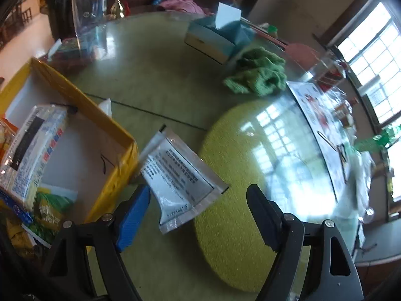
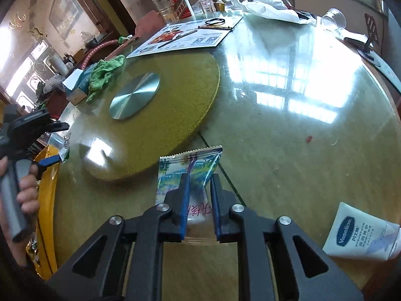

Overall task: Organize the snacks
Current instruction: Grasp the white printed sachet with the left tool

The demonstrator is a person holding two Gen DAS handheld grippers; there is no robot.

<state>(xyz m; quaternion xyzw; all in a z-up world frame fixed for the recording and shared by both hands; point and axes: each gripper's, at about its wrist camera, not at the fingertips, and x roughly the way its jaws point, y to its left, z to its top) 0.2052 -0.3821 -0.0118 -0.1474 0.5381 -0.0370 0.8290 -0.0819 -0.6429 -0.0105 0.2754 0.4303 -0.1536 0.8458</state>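
My right gripper (image 2: 200, 176) is shut on a colourful snack packet (image 2: 200, 160) that lies on the glass table just below the turntable's edge; the packet bunches between the blue pads. My left gripper (image 1: 199, 188) stands wide open beside the yellow box (image 1: 100, 115). A silver printed packet (image 1: 180, 175) hangs slanted against its left blue finger (image 1: 134, 213), not pinched. The box holds a white-and-blue packet (image 1: 37, 145) and a green one (image 1: 50, 208). In the right wrist view a hand (image 2: 25, 188) holds the left gripper over the yellow box (image 2: 46, 200).
A yellow-green turntable (image 2: 175, 95) with a metal disc (image 2: 135, 95) fills the middle of the table. A green cloth (image 1: 258, 75) and tissue box (image 1: 215, 37) sit beyond it. A Vaseline tube (image 2: 363, 233) lies near right; a leaflet (image 2: 185, 37) and bottles (image 2: 178, 2) stand far.
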